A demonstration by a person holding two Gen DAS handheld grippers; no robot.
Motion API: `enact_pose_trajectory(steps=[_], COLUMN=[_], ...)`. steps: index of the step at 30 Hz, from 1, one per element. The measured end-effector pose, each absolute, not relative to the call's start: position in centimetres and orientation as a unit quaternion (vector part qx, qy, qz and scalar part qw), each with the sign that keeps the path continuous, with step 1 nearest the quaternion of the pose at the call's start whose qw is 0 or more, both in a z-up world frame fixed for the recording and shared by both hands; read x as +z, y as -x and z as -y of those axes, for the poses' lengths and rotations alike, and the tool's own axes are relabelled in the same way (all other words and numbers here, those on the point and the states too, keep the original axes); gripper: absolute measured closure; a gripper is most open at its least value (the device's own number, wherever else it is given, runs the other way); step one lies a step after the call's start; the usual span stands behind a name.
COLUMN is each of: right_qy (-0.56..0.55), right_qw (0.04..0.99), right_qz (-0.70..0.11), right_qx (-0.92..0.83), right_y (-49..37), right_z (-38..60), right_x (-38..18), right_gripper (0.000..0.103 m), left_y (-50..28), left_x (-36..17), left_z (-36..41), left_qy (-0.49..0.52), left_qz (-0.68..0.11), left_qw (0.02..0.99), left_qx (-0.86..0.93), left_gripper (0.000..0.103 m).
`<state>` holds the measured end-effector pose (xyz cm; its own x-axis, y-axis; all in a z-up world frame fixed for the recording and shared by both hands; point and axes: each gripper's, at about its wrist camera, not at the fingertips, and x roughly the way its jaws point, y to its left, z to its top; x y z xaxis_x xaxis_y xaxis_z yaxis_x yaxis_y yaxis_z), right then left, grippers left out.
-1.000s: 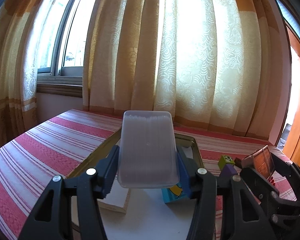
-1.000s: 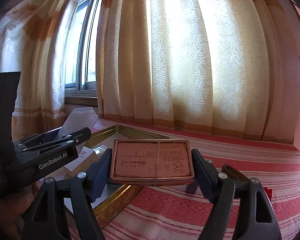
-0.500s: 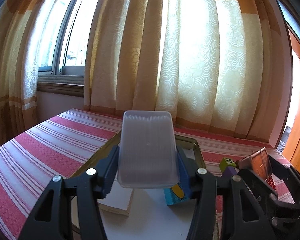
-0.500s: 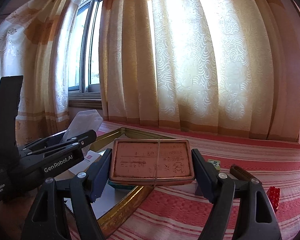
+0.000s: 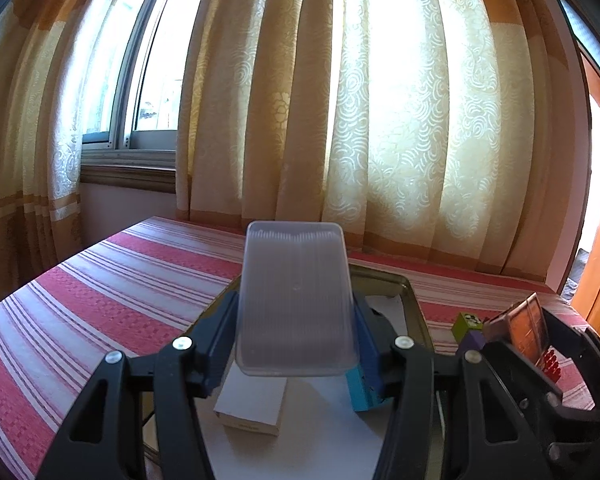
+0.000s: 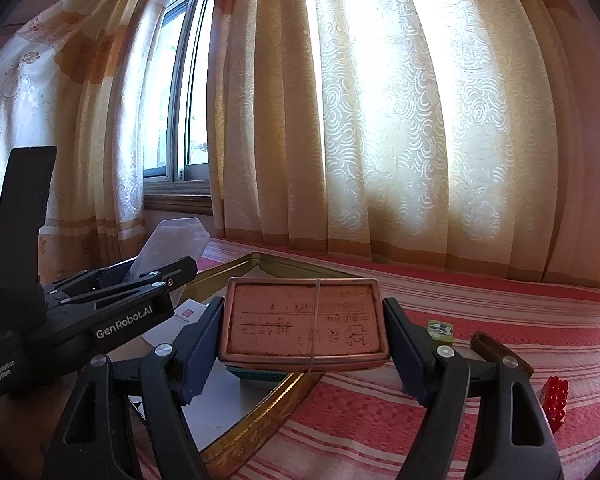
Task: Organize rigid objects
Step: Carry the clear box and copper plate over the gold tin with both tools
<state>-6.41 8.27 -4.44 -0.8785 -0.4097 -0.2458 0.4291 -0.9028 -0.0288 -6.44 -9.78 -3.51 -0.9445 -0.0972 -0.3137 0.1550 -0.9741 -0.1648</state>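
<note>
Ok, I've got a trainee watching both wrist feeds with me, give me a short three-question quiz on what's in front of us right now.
1. True or false: the left gripper has nothing between its fingers.
2. Which thing is the right gripper shut on?
A. a purple block
B. a copper-coloured tin with a rubber band around it
C. a white box
3. Fill in: the white box and the teal box lie inside the gold-rimmed ____.

Key
1. False: it is shut on a frosted plastic case.
2. B: the copper-coloured tin.
3. Tray, while the green cube and red brick lie on the striped cloth outside it.
</note>
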Motion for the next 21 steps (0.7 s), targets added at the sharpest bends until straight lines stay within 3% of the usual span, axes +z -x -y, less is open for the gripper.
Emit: enact_pose_trajectory(steps=[21], right_qy=[-0.129], right_qw=[0.231], right_qz=[-0.052], right_qx=[-0.963], right_y=[7.6], right_z=[-6.4], right_x=[-4.5], right_gripper=[0.025], left_y=[7.8], left_x=[-4.1], left_z=[10.6], left_qy=[-0.188], left_qz=[-0.101], left_qw=[0.049], left_qx=[-0.976], left_gripper=[0.049])
